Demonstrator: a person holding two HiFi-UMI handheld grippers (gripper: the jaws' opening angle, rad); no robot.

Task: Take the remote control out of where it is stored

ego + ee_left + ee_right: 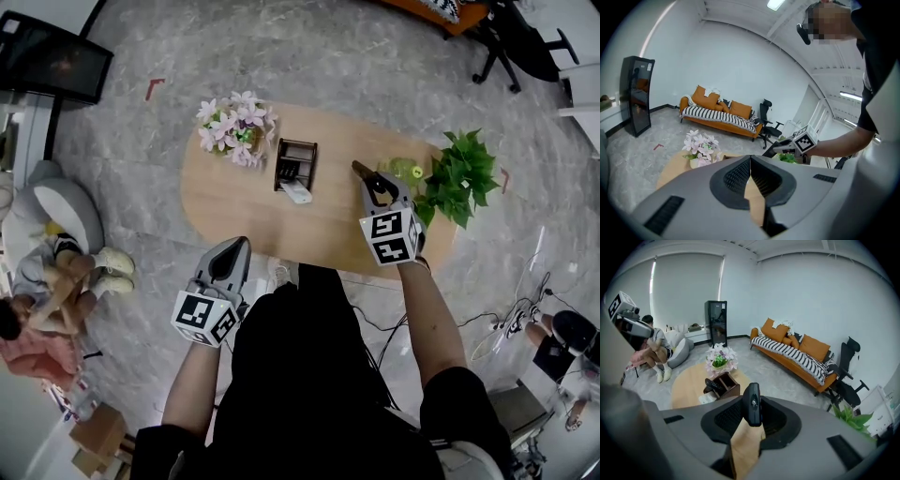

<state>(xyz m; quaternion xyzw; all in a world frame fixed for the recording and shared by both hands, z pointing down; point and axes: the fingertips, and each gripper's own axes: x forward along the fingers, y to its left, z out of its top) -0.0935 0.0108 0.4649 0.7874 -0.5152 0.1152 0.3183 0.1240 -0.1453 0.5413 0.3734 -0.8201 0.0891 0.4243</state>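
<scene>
My right gripper [373, 180] is over the right part of the wooden table [234, 211], shut on a black remote control [360, 170]. In the right gripper view that remote [752, 404] stands end-on between the pads of my right gripper [752, 412]. The dark brown organizer box [295, 163] stands at the table's middle; another black remote [712, 385] lies across the box [726, 383]. A white remote [296, 193] lies just in front of it. My left gripper [234, 251] hangs off the table's near edge, jaws shut together and empty [750, 164].
A pot of pink flowers [236, 127] stands left of the box. A green plant [459, 173] and a yellow-green item [405, 169] sit at the table's right end, close to my right gripper. A person [47, 281] sits on the floor at left.
</scene>
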